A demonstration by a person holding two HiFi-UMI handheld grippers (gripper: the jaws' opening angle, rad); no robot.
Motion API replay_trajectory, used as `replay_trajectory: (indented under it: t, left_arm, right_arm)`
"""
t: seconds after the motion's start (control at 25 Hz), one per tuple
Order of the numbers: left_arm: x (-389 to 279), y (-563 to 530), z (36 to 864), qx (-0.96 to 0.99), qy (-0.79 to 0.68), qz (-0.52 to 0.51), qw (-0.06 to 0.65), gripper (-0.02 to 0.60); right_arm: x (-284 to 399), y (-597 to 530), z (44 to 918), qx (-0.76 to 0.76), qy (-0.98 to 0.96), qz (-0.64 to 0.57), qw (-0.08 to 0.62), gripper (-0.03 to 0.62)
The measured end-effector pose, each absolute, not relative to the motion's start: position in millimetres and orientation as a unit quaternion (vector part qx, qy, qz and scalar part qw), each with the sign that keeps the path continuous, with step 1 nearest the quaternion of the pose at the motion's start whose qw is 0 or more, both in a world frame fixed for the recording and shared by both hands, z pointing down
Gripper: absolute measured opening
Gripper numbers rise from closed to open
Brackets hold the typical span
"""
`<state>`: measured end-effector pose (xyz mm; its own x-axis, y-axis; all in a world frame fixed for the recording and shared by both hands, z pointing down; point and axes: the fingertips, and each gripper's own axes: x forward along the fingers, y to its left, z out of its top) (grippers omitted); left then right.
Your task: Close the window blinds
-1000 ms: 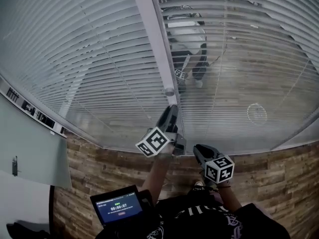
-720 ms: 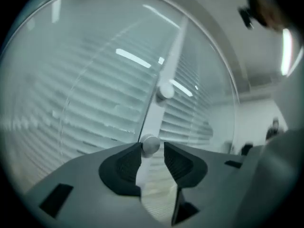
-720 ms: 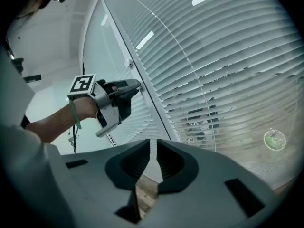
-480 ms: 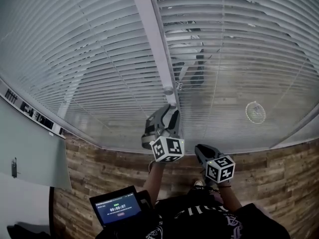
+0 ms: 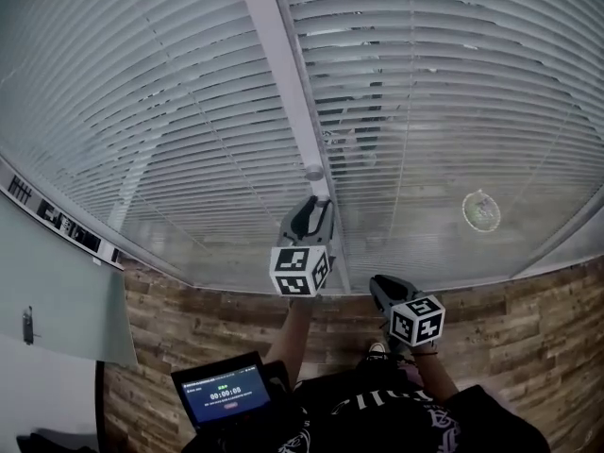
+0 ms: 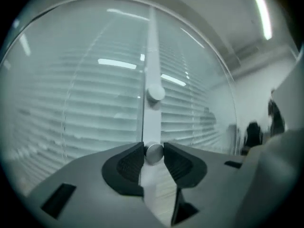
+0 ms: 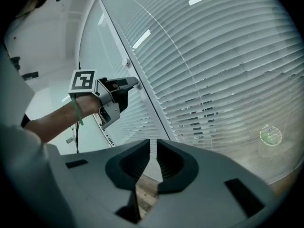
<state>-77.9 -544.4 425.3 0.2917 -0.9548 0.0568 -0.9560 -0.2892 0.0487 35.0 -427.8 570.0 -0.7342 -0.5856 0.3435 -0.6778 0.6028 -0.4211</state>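
Note:
White slatted blinds hang behind glass on both sides of a white mullion; their slats lie nearly flat, with only thin dark gaps. My left gripper points level at the mullion, its pads pressed on a small round metal knob. Its jaws have just been closing, with the knob between them. A second knob sits higher up. From the head view the left gripper reaches the mullion below that upper knob. My right gripper hangs back lower right, shut and holding nothing.
A wood-plank floor runs under the window. A small screen sits at the person's front. A pale wall panel stands at the left. Something round shows faintly behind the right blind.
The left gripper has rolled about its own axis on the knob, its marker cube swinging round. The right blind's slats have tilted further shut, so the dark shapes behind them have mostly faded.

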Motion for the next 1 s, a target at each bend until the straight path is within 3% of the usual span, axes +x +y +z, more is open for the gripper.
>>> replay_trajectory:
  t: [0.12,0.2,0.56,0.6,0.68,0.72,1.0]
  left_arm:
    - [-86,-546,427,0.789,-0.565,-0.155,0.186,0.133]
    - [-88,-543,424,0.772,-0.546,-0.22,0.24,0.132]
    - [-60,-493,468,0.839,-0.522,-0.025,0.154,0.132]
    - [-54,-479,479,0.848,-0.509,-0.002,0.147,0.125]
    - [-48,-450,500,0.864,-0.484,0.04,0.135,0.033]
    - [-49,-437,510,0.868,-0.474,0.058,0.134,0.018]
    - [-71,-337,558,0.888,-0.419,0.129,0.135,0.005]
  right_arm:
    - [37,-424,572,0.36,-0.888,0.275,0.083,0.054]
    - [39,-417,568,0.362,-0.887,0.274,0.082,0.054]
    - [41,-389,570,0.383,-0.88,0.269,0.076,0.054]
    - [41,-383,570,0.387,-0.879,0.268,0.075,0.054]
    - [36,-374,568,0.391,-0.878,0.268,0.074,0.054]
    - [31,-371,567,0.391,-0.878,0.268,0.075,0.054]
    - [-14,-323,570,0.397,-0.88,0.247,0.08,0.054]
